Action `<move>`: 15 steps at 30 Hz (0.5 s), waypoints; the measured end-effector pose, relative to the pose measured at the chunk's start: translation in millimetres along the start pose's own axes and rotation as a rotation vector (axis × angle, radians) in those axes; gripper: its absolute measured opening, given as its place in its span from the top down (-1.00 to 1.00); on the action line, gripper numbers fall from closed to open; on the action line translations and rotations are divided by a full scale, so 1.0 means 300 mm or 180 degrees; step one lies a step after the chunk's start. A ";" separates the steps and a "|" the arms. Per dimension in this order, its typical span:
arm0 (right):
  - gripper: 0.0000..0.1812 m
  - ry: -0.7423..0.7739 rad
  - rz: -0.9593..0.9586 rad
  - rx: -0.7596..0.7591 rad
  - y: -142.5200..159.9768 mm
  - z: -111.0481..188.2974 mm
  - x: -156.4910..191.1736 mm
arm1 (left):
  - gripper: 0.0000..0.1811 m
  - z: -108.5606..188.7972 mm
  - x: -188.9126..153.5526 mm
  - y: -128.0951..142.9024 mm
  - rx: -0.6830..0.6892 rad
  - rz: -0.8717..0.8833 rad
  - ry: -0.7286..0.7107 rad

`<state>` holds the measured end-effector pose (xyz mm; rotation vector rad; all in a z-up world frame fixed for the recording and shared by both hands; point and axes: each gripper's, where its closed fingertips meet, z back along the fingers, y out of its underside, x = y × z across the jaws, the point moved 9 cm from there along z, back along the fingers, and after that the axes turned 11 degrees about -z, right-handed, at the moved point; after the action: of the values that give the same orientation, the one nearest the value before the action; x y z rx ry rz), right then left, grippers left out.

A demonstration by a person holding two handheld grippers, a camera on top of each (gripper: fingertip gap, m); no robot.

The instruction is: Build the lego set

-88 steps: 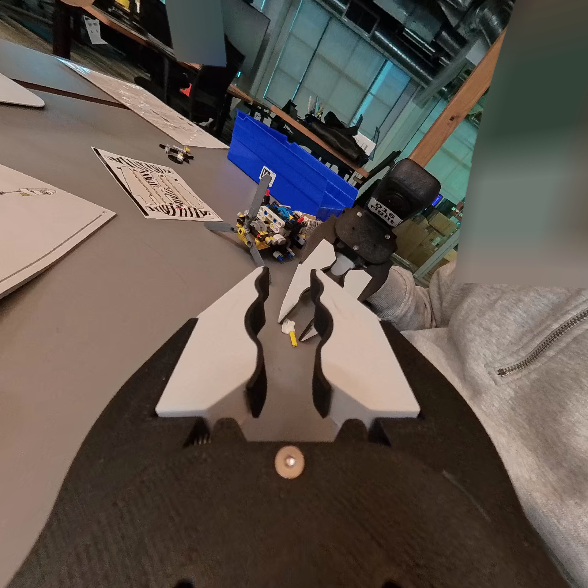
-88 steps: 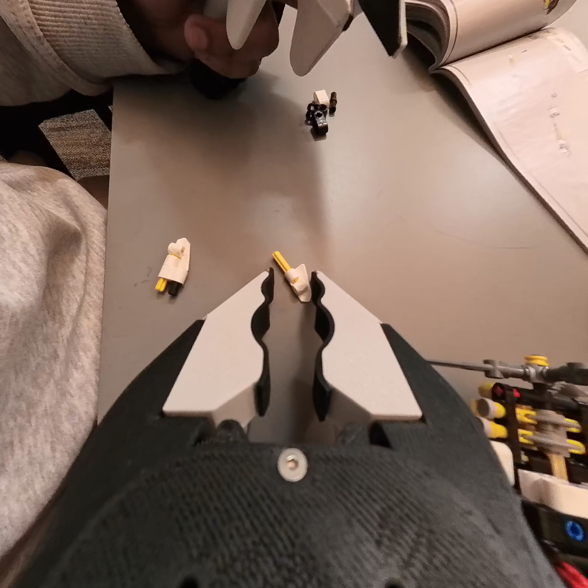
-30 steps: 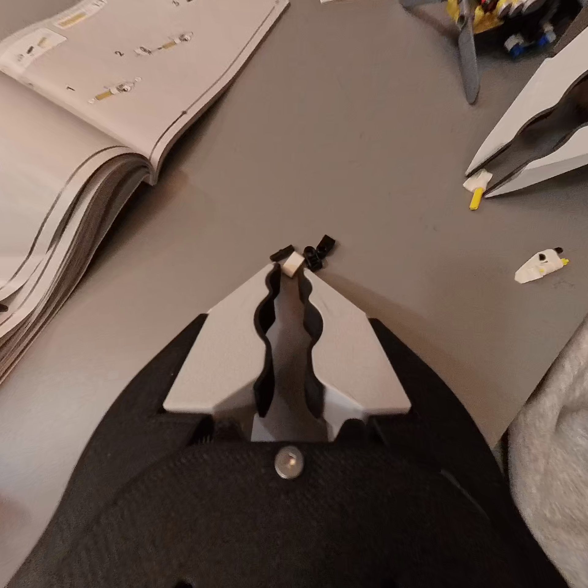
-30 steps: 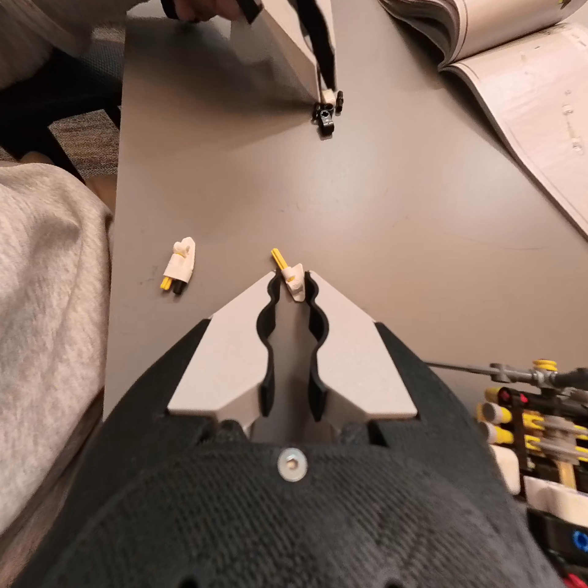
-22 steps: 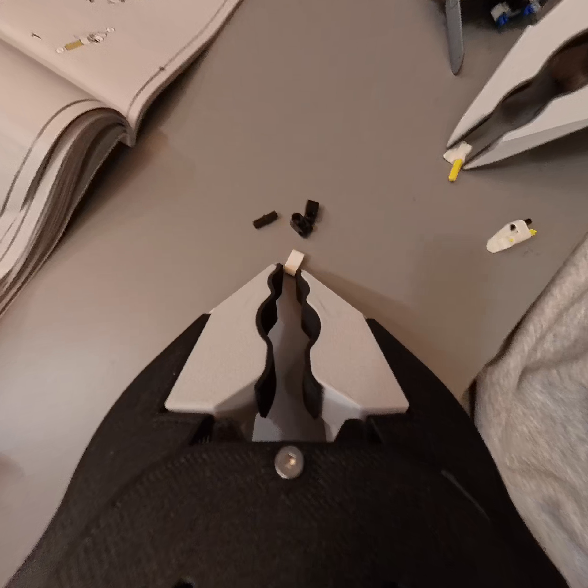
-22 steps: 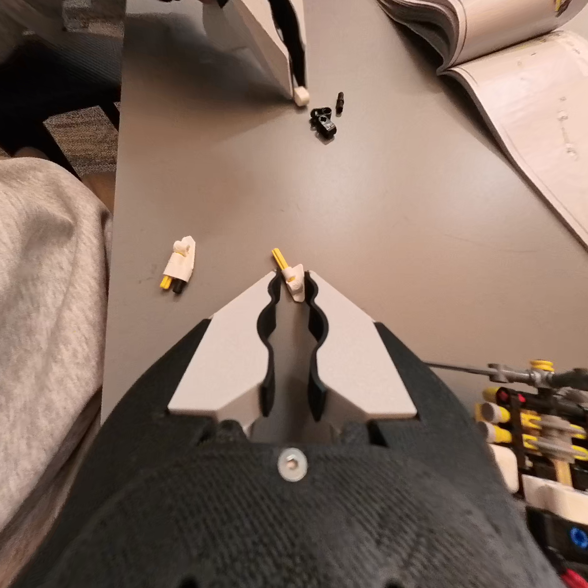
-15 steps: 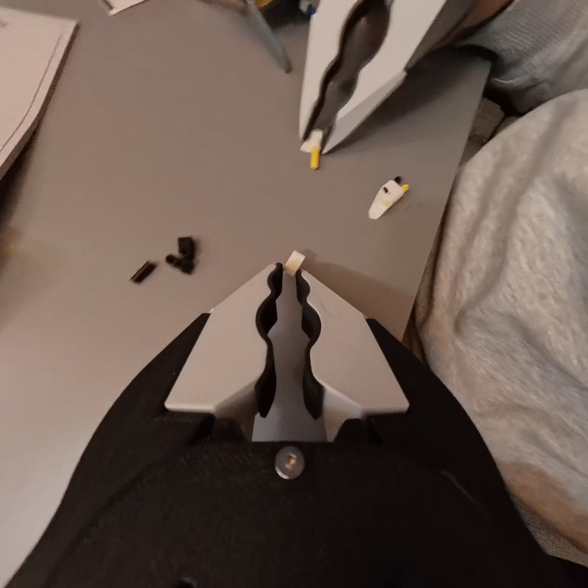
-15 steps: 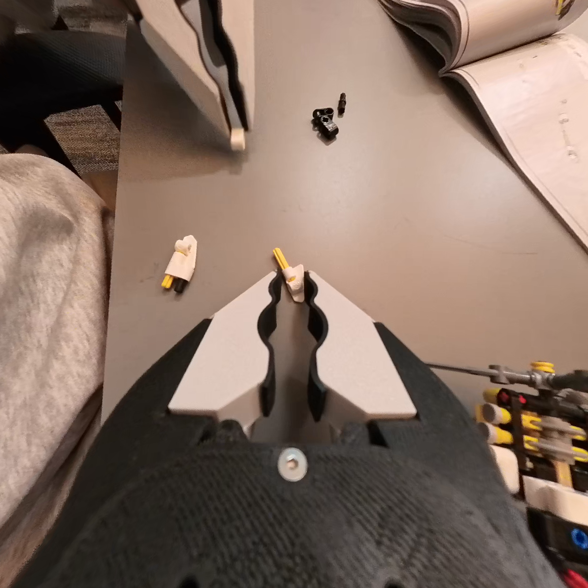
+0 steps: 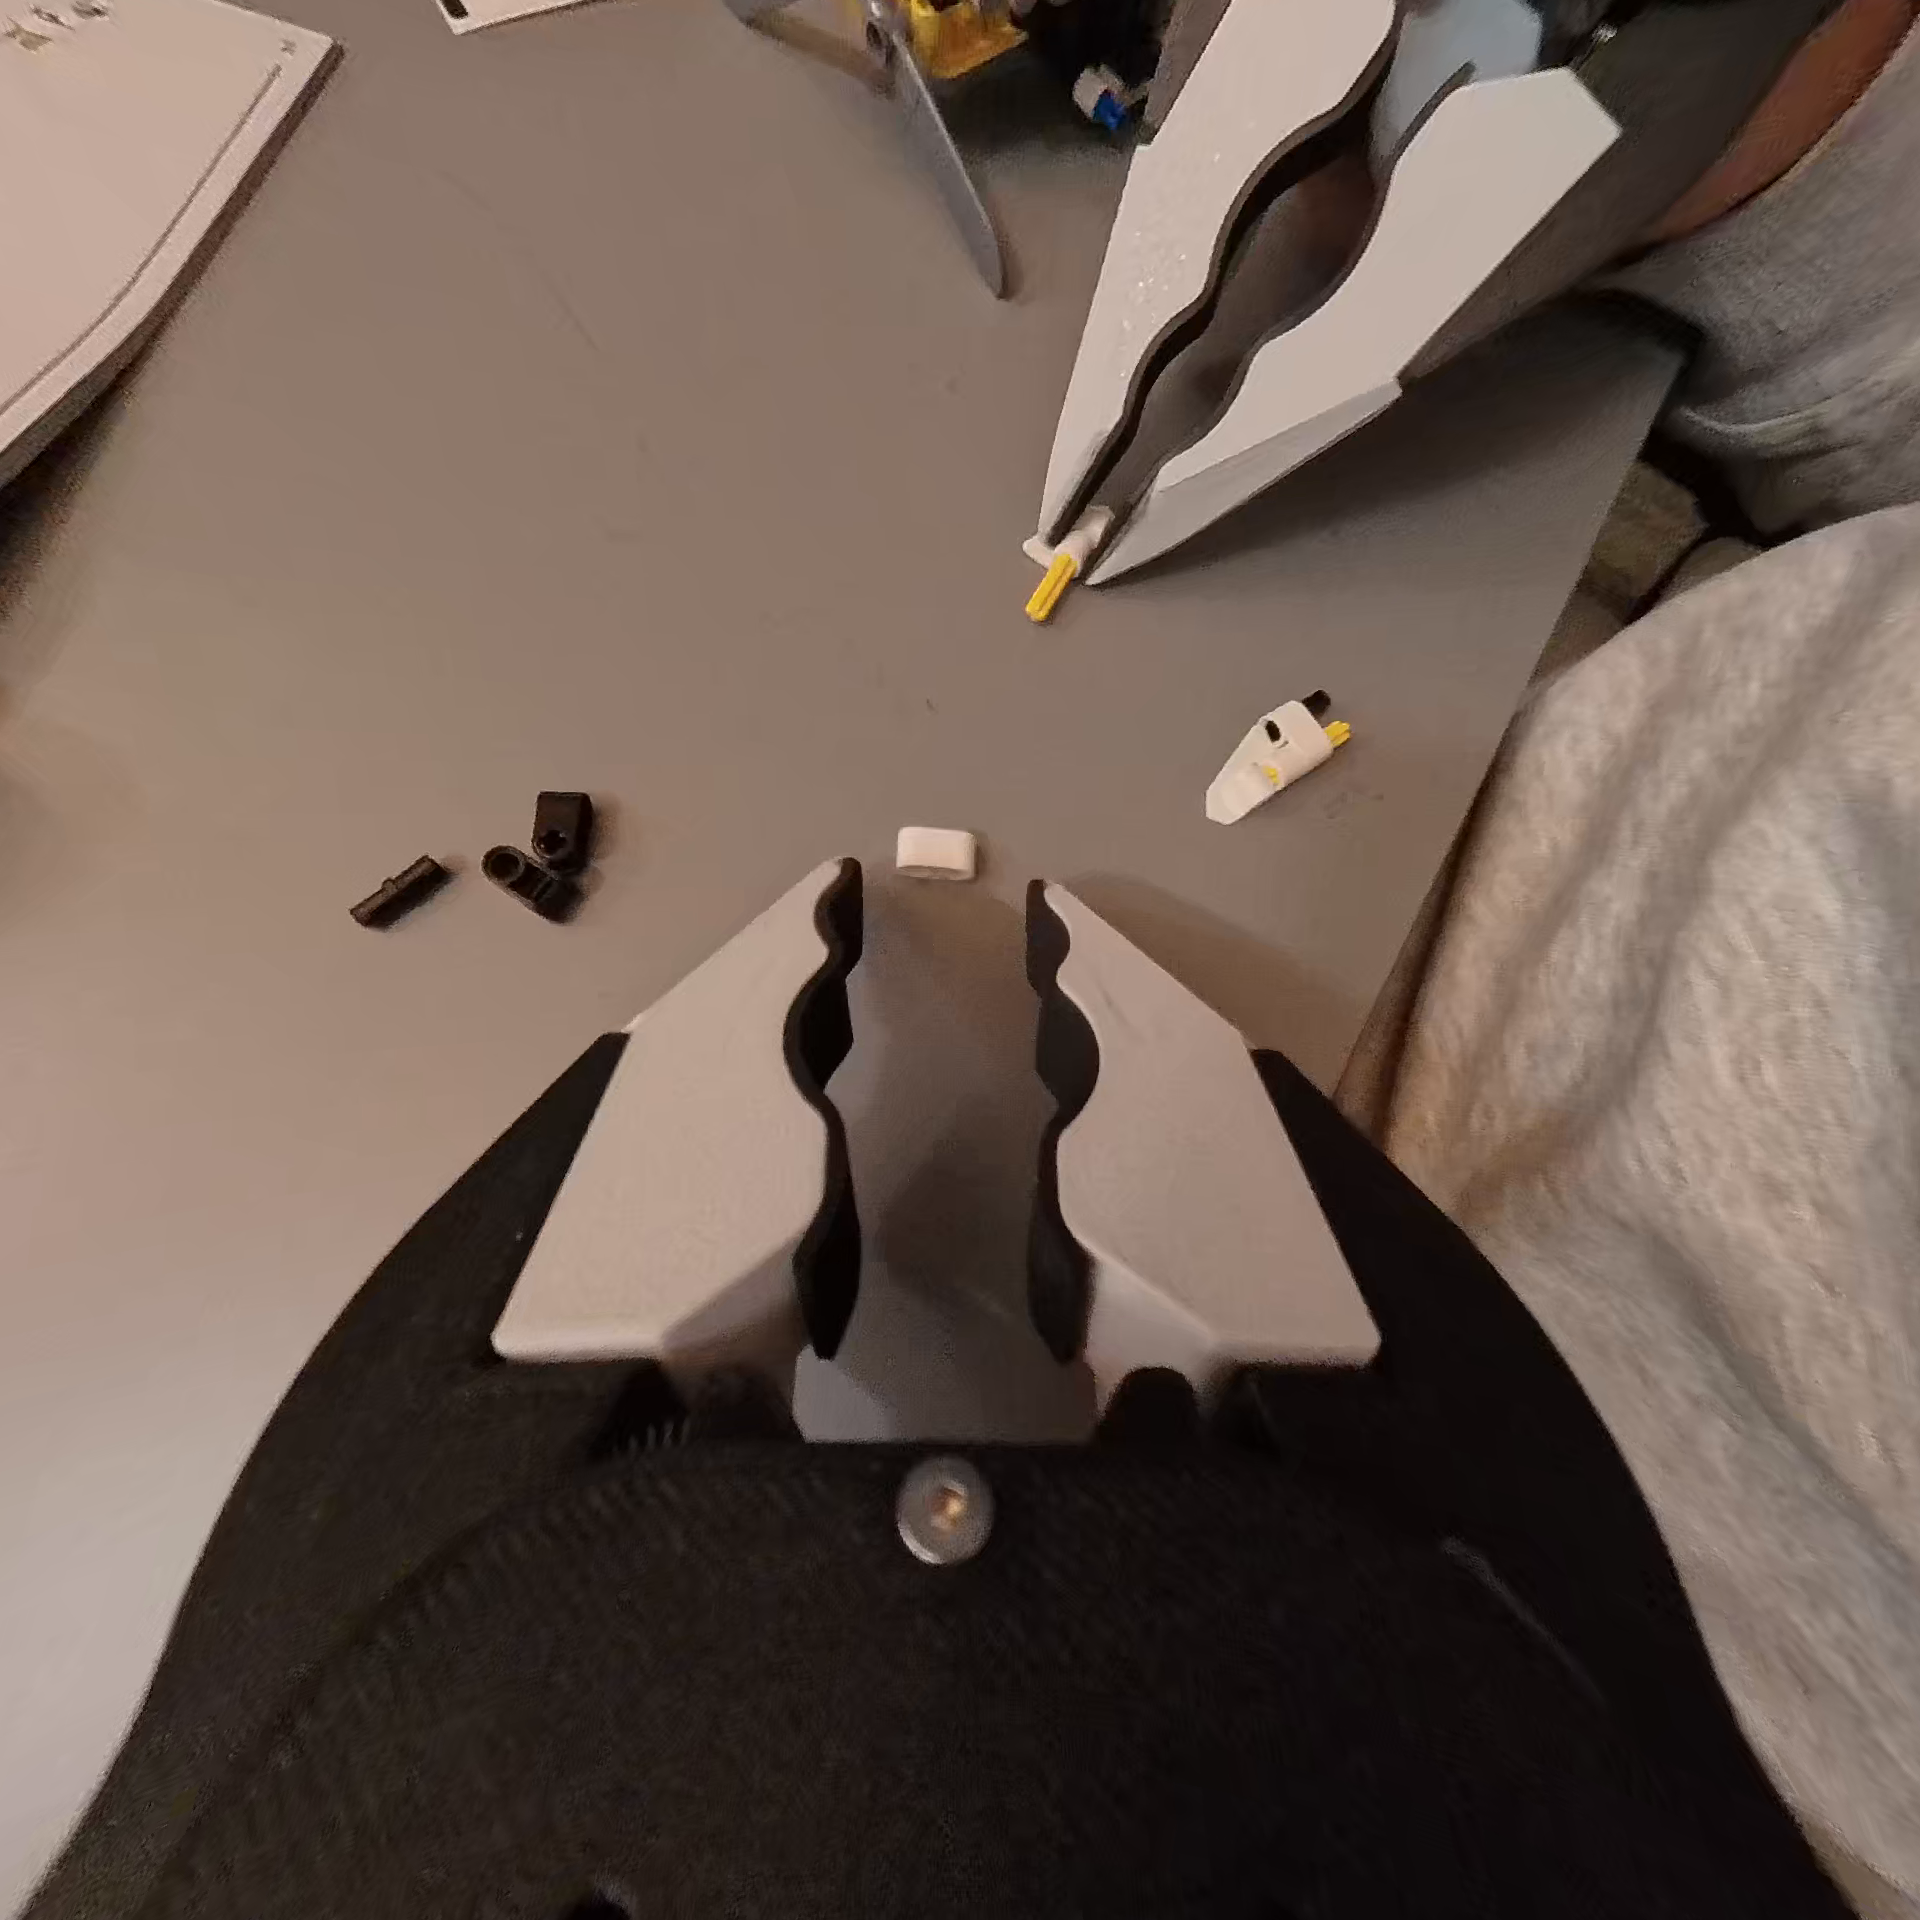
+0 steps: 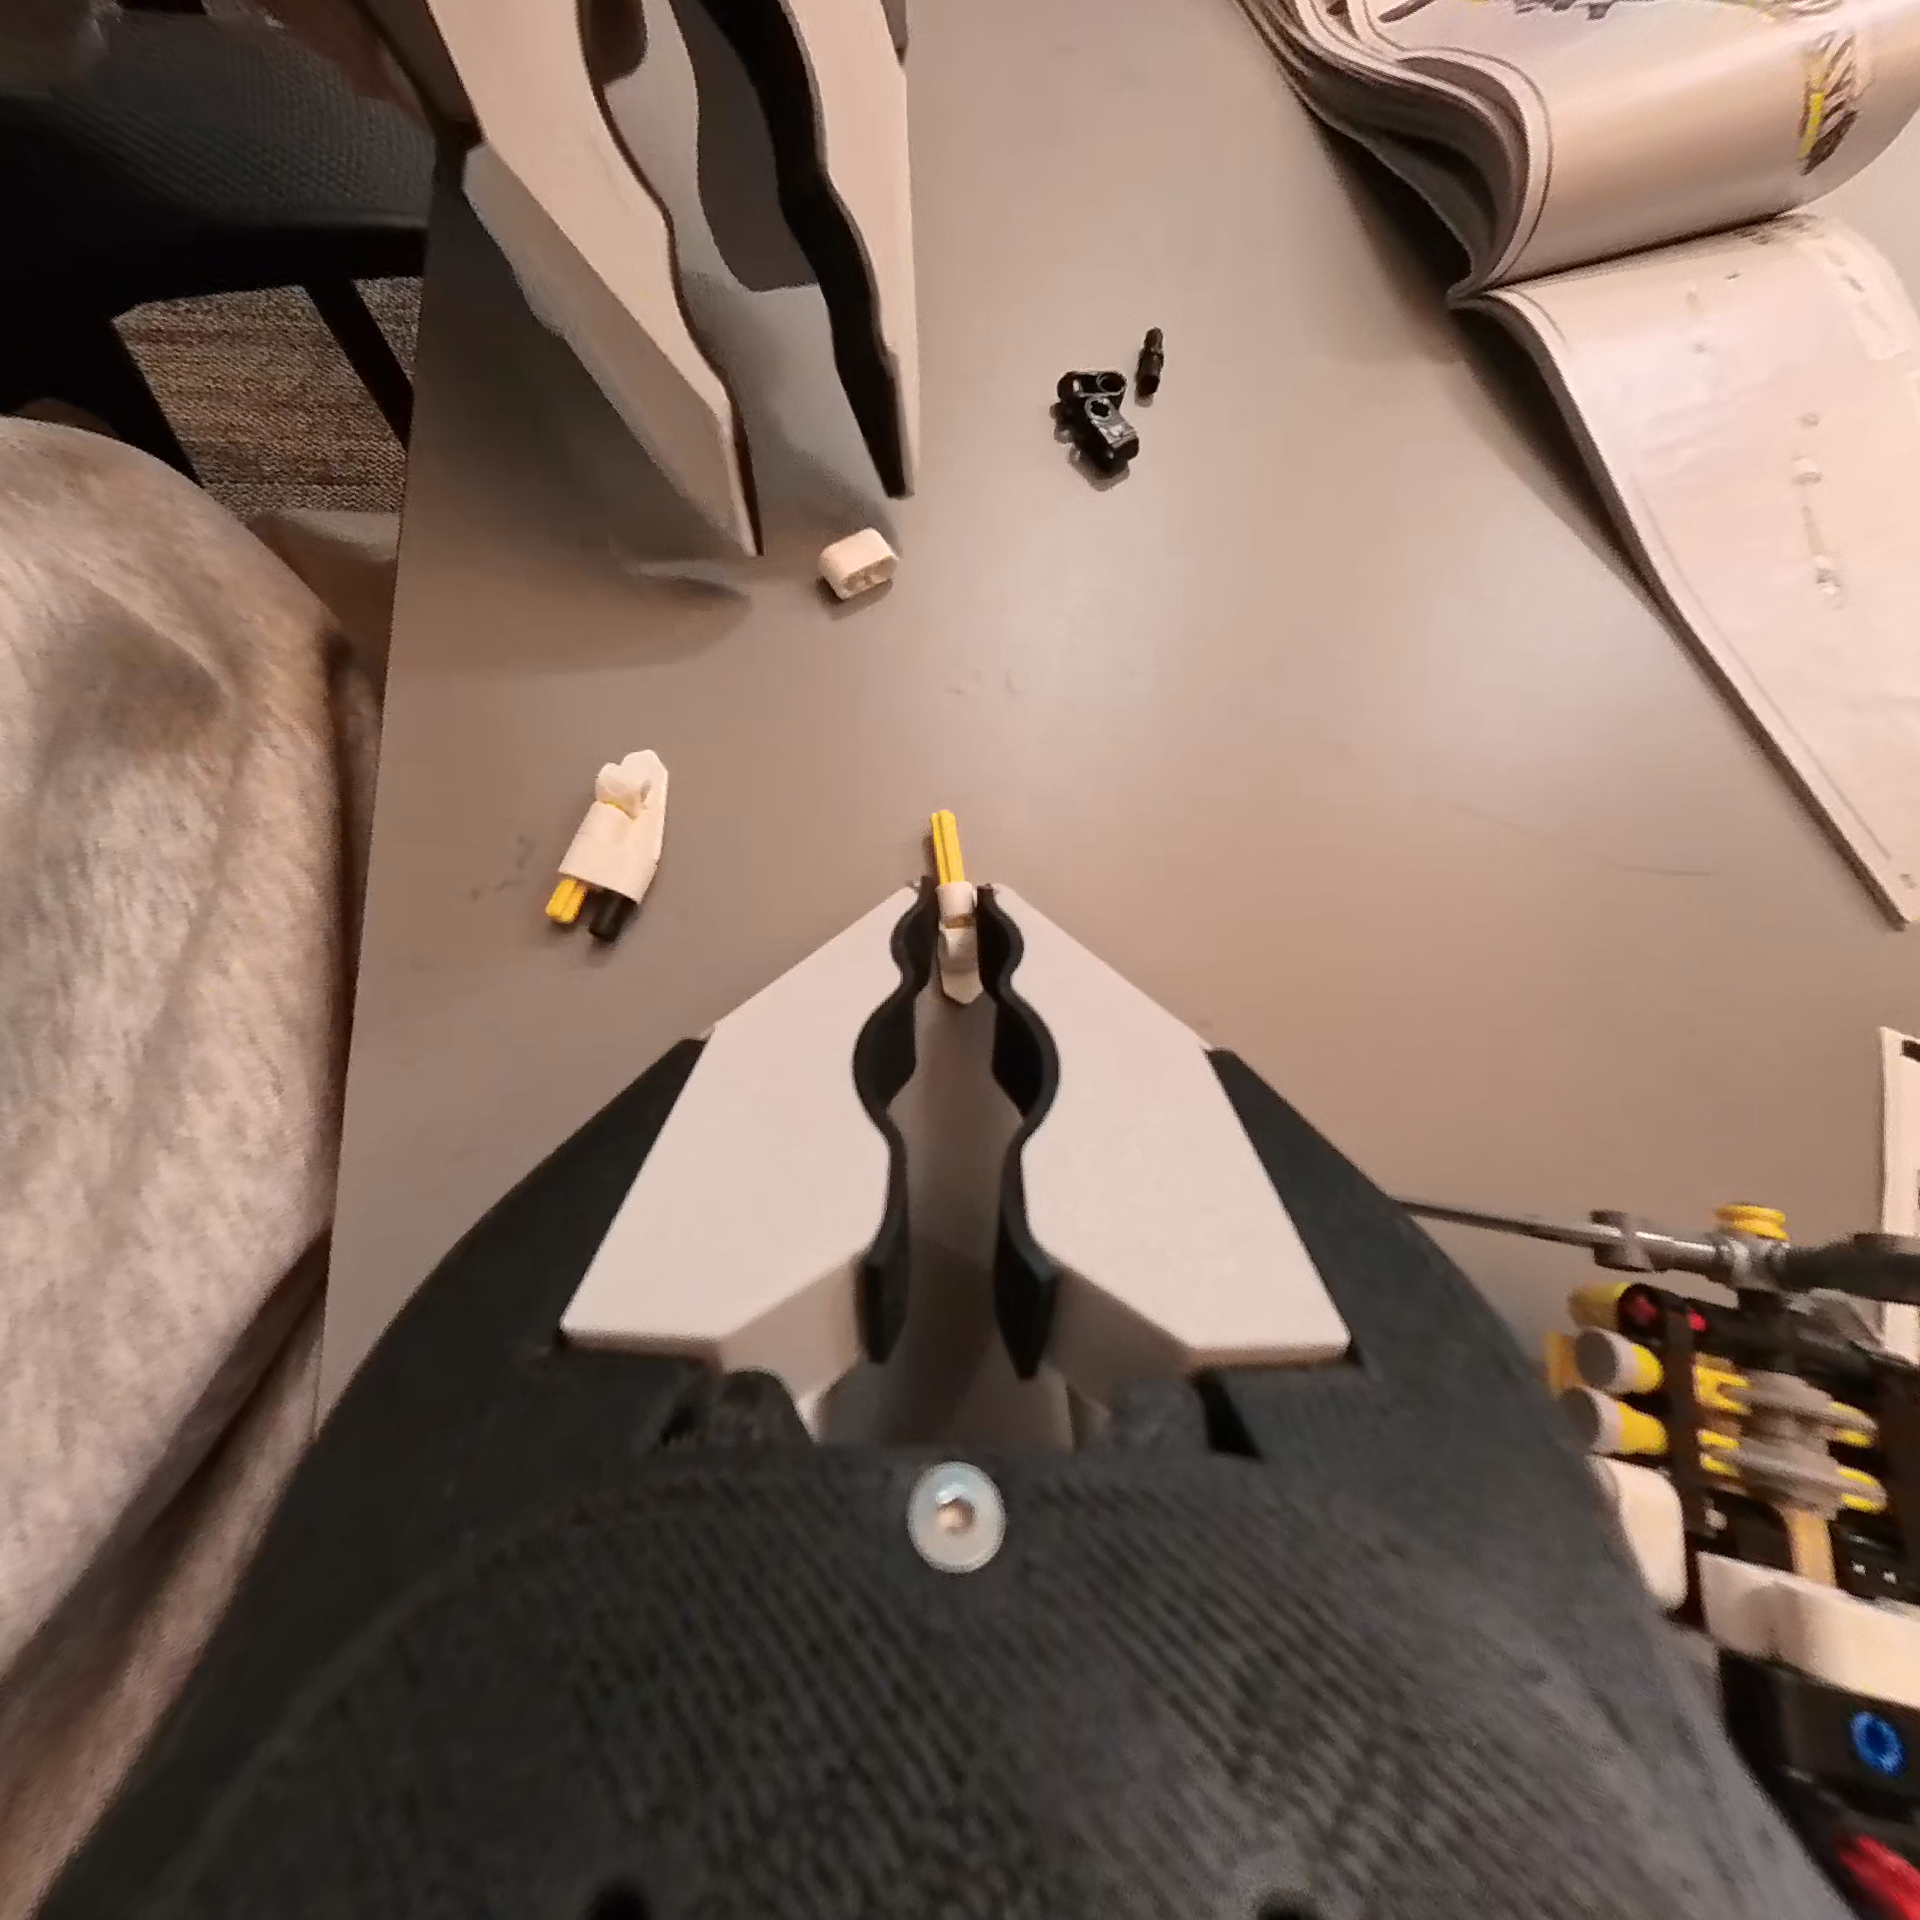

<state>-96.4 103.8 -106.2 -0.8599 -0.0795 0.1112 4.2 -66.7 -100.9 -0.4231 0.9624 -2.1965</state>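
My left gripper (image 9: 943, 883) is open and empty. A small white oval brick (image 9: 938, 854) lies on the grey table just past its tips; it also shows in the right wrist view (image 10: 858, 563). My right gripper (image 10: 951, 896) is shut on a small white piece with a yellow axle (image 10: 950, 883), held low at the table; it also shows in the left wrist view (image 9: 1062, 566). A second white piece with yellow and black pins (image 10: 615, 837) lies to its left near the table edge. Small black connectors (image 9: 540, 854) and a black pin (image 9: 400, 890) lie left of my left gripper.
The partly built model (image 10: 1766, 1392) with yellow and grey parts stands at the right of the right wrist view, its grey blade (image 9: 945, 166) in the left wrist view. An open instruction booklet (image 10: 1704, 343) lies beyond. The table edge (image 9: 1496, 769) and a grey sleeve (image 9: 1683, 1039) are close right. My hands' fingertips stand some 8 centimeters from each other. The left tips stand about 8 centimeters off the black pin (image 9: 400, 890).
My left gripper picked the white oval brick from the black parts, carried it toward the table's near edge, then opened and let it go. My right gripper closed on the white-and-yellow piece.
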 end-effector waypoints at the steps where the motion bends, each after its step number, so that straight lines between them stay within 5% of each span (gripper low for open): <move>1: 0.94 -0.0009 0.0002 0.0000 0.000 0.000 0.001 | 0.67 -0.006 0.004 -0.003 0.0010 0.0016 -0.0023; 15: 0.86 -0.0194 -0.0360 0.0055 0.011 0.013 -0.018 | 0.85 -0.041 -0.002 -0.019 0.0044 0.0078 0.0212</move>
<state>-102.4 108.2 -106.4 -0.8332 -0.1837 0.0320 -4.7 -57.2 -104.8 -0.3318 0.9822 -2.2060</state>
